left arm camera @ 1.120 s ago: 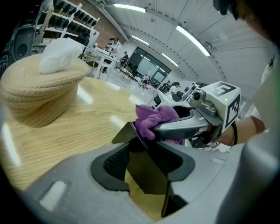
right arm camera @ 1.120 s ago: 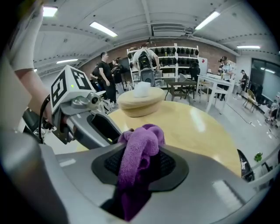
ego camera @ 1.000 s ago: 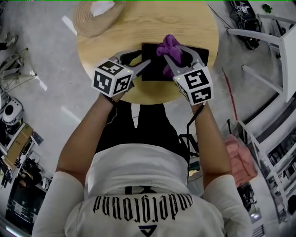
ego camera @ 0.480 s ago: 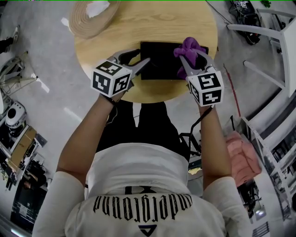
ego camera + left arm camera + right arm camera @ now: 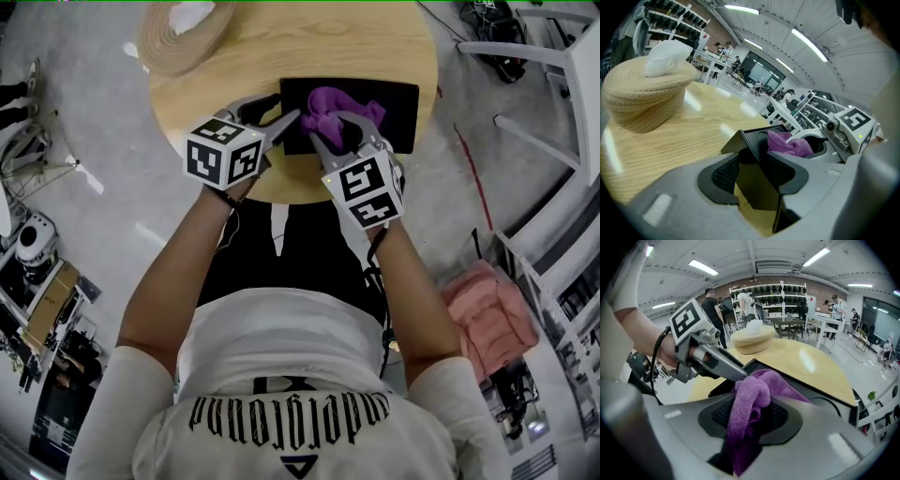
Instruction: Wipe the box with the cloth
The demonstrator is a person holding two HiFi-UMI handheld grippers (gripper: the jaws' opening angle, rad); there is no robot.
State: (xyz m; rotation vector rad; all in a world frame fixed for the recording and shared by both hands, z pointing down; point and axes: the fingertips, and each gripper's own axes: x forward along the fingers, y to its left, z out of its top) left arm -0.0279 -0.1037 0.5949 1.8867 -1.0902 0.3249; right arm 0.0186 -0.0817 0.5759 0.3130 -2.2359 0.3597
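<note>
On the round table [image 5: 281,47], your left gripper [image 5: 286,111] clamps the box [image 5: 398,103] by its left edge; your right gripper [image 5: 333,131] pinches the cloth [image 5: 328,101] against its top. Likely mid-wipe: next, sweep rightward, pressing evenly.

Open tabletop [image 5: 328,37] behind box [image 5: 398,98]; woven basket [image 5: 173,42] blocks far left

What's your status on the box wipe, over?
Left gripper shut on box, left corner. Right gripper shut on purple cloth, cloth on box top, left half. Woven basket apart, at table far edge.
</note>
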